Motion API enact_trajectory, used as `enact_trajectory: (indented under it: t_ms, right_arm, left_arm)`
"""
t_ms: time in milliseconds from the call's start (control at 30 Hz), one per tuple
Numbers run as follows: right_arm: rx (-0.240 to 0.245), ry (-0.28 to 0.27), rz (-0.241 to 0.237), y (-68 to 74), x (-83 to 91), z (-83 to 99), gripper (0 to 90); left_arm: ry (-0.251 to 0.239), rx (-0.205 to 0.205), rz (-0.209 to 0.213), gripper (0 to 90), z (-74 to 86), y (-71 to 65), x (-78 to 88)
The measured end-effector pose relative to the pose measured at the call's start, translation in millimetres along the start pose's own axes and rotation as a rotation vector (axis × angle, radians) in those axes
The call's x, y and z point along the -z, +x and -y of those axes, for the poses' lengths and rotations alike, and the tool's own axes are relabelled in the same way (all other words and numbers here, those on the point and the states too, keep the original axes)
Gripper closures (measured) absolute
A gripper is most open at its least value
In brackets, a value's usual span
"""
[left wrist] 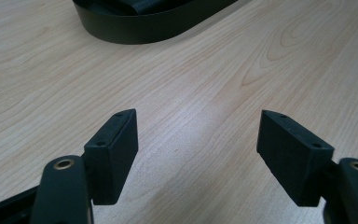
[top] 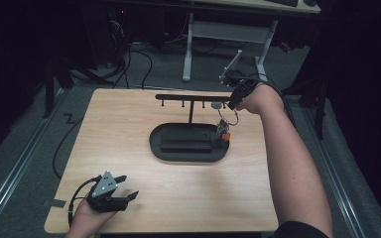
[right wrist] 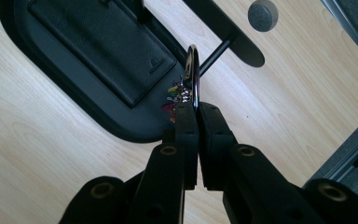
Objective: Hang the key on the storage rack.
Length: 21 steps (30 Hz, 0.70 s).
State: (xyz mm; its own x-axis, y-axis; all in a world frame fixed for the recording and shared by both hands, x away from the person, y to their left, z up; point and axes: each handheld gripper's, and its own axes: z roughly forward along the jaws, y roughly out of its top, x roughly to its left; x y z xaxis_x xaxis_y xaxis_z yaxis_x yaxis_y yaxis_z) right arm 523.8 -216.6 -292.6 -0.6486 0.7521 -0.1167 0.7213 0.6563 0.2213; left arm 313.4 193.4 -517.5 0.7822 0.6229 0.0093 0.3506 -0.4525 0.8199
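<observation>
Dark surroundings and grey flooring frame one light wooden worktop (top: 129,124); a second desk frame stands beyond it at 12 o'clock.

Near edge, 7 o'clock: the left tool (top: 120,190) rests low over bare wood, jaws spread wide with nothing between them, as the left gripper view confirms.

Centre: one black oval tray (top: 156,144) carries one black leather wallet (right wrist: 98,46). One post rises from the tray and carries one horizontal hook bar (top: 178,97) with several short pegs.

Far side, 1 o'clock: the right tool (right wrist: 196,109) is pressed together on one metal key ring (right wrist: 193,70). The ring hangs just below the bar's right end, with a cluster of small coloured tags (right wrist: 173,95) dangling over the tray's right rim.

Step in hand, judged: either hanging the ring on a peg or lifting it off; the frames do not settle which. Hanging would call for raising the ring's opening to a peg tip, sliding it on, then releasing.
</observation>
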Motion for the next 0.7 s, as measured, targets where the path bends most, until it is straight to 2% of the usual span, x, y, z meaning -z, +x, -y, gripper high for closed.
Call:
enact_trajectory:
  t_ms: [33,167,267,533,700]
  right_arm:
    - [-0.018,0.013,-0.004,1.2,-0.3,-1.3,88.0]
    - [-0.008,0.015,0.001,-3.0,-6.9,-3.9,87.9]
    - [-0.024,0.030,0.002,-3.9,-10.7,-5.2,87.9]
    - [-0.017,0.018,0.006,-8.1,-15.5,-8.2,87.0]
    - [-0.037,-0.005,0.017,-6.5,-14.2,-11.3,76.9]
  left_arm:
    - [-0.003,0.003,-0.001,29.8,0.4,0.3,-0.2]
    - [0.000,0.002,0.000,29.8,0.7,0.5,-0.2]
    - [0.001,0.000,0.001,29.8,0.7,0.3,0.0]
    - [0.001,0.004,0.007,29.8,0.8,-0.2,-0.3]
    - [0.002,0.003,0.012,29.9,1.4,-0.6,0.2]
